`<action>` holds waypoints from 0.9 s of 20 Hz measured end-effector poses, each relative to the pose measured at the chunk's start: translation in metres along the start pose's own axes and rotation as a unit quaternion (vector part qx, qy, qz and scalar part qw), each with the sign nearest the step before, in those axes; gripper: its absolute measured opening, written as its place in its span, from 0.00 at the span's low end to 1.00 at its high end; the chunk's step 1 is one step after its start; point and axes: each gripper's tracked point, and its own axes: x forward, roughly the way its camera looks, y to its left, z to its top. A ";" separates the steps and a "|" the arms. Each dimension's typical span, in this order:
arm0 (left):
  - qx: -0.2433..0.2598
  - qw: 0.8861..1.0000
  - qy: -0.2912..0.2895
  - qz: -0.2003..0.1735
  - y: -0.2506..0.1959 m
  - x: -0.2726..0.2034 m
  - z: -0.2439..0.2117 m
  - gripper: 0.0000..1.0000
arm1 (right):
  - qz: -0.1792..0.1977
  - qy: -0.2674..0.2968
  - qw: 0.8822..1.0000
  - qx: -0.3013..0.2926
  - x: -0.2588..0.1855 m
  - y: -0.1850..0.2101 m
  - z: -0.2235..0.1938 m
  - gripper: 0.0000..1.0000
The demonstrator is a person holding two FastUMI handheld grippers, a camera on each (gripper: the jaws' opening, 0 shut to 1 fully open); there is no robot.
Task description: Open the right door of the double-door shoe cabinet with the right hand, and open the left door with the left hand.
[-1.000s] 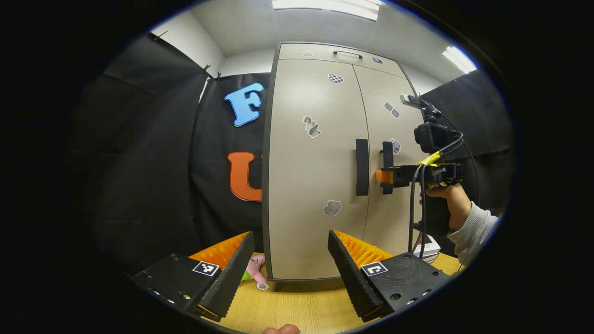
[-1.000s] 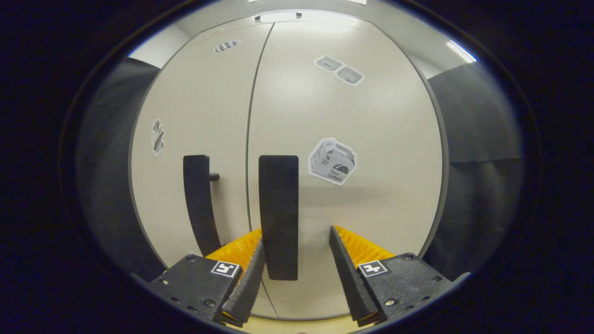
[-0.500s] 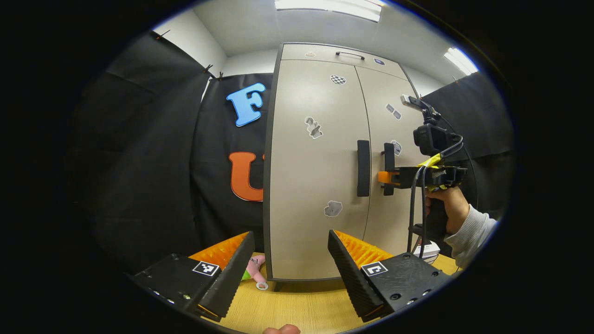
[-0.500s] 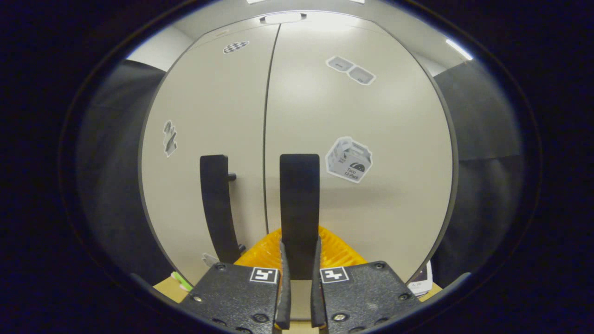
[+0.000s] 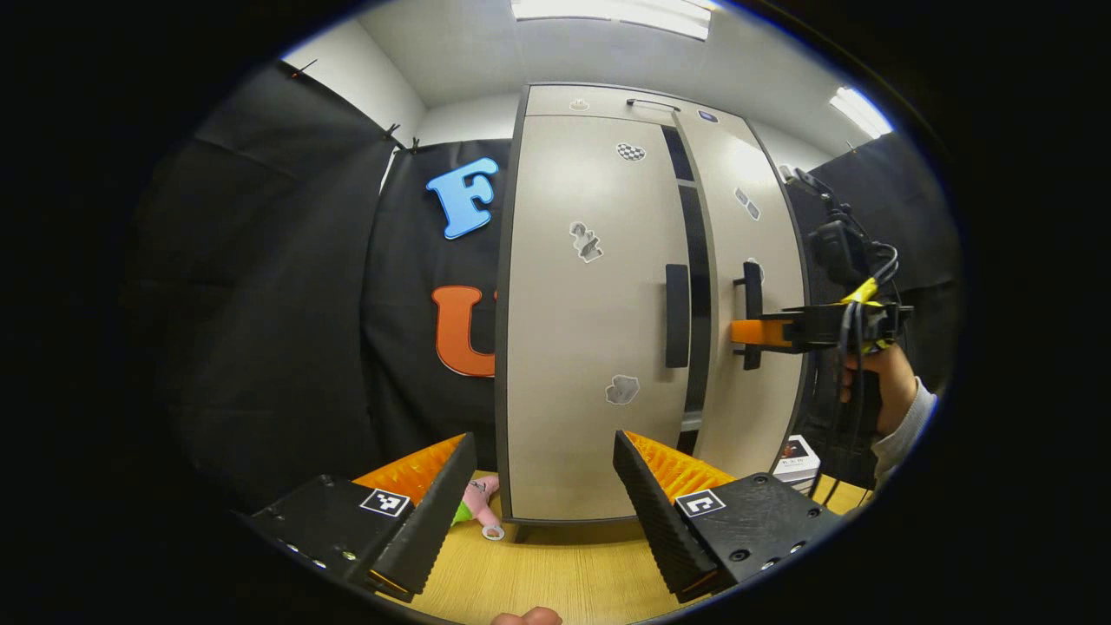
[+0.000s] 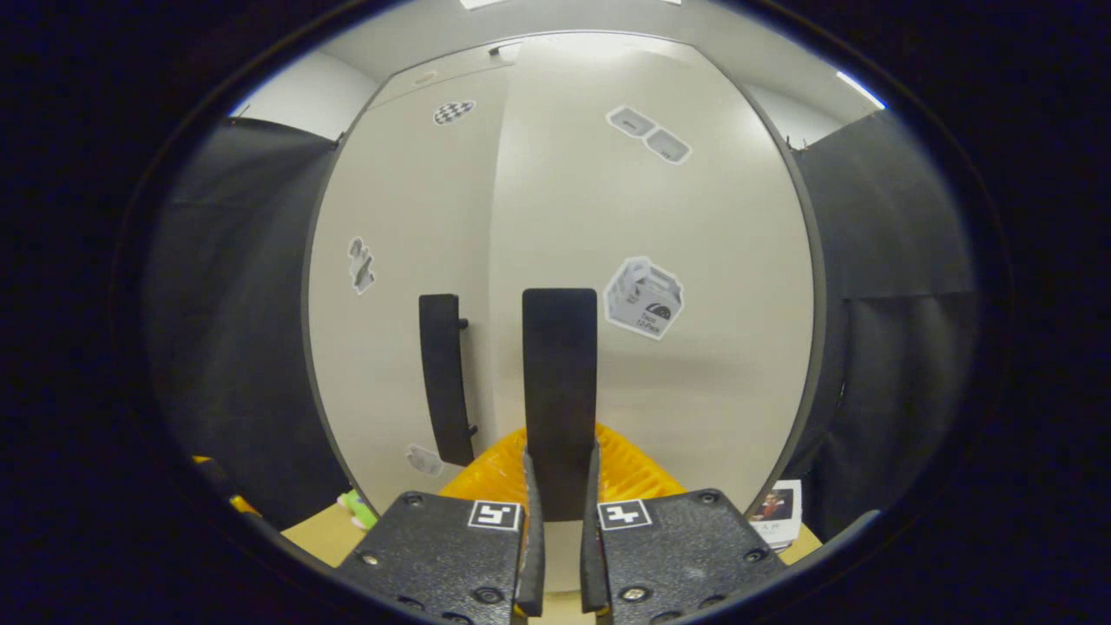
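Item: shoe cabinet point(image 5: 590, 286), upright at the back of the bench point(image 5: 555, 577), two doors.

Right door point(image 6: 660, 260): cracked open, with a dark gap visible between it and the left door point(image 5: 590, 217) in the left gripper view. I have the right gripper point(image 6: 560, 555) with its jaws clenched on the right handle point(image 6: 560, 382), both fingers pressing its sides.

Left door: closed. Left handle point(image 5: 677, 314) untouched. My left gripper point(image 5: 542, 495) hangs back over the bench, jaws released and holding nothing.

Handling note, as I judge it: I should draw the right handle along the door's own arc, letting my wrist turn with the hinge and not hauling straight back, so the grip does not slide off the bar. Keep the pull level. Once that door is wide, I bring the left gripper up to the left handle and close squarely across it.

Surroundings: small pink toy with a ring point(image 5: 477, 503) on the bench by the cabinet's left foot; a small printed box point(image 6: 775, 508) low at the right side.

Obstructions: the box and the hand point(image 5: 881, 391) with its trailing cable sit on the side the right door swings toward; I cannot tell whether the door will clear the box.
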 end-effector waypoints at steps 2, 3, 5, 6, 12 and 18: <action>0.000 1.000 -0.001 0.000 -0.002 -0.002 0.000 0.95 | 0.006 0.003 1.000 -0.011 -0.012 -0.005 -0.005 0.19; 0.001 1.000 -0.002 0.000 -0.004 -0.003 0.001 0.95 | 0.010 0.005 1.000 -0.012 -0.019 -0.007 -0.008 0.19; 0.004 1.000 -0.005 -0.001 -0.007 -0.006 0.002 0.95 | 0.018 0.008 1.000 -0.009 -0.031 -0.013 -0.010 0.19; 0.005 1.000 -0.006 0.000 -0.008 -0.007 0.002 0.95 | 0.019 0.009 1.000 -0.010 -0.037 -0.016 -0.011 0.19; 0.006 1.000 -0.008 0.004 -0.014 -0.009 0.003 0.95 | 0.022 0.009 1.000 -0.009 -0.076 -0.041 -0.014 0.17; 0.009 1.000 -0.015 0.001 -0.025 -0.011 0.007 0.95 | 0.023 0.015 0.999 -0.021 -0.104 -0.066 -0.017 0.19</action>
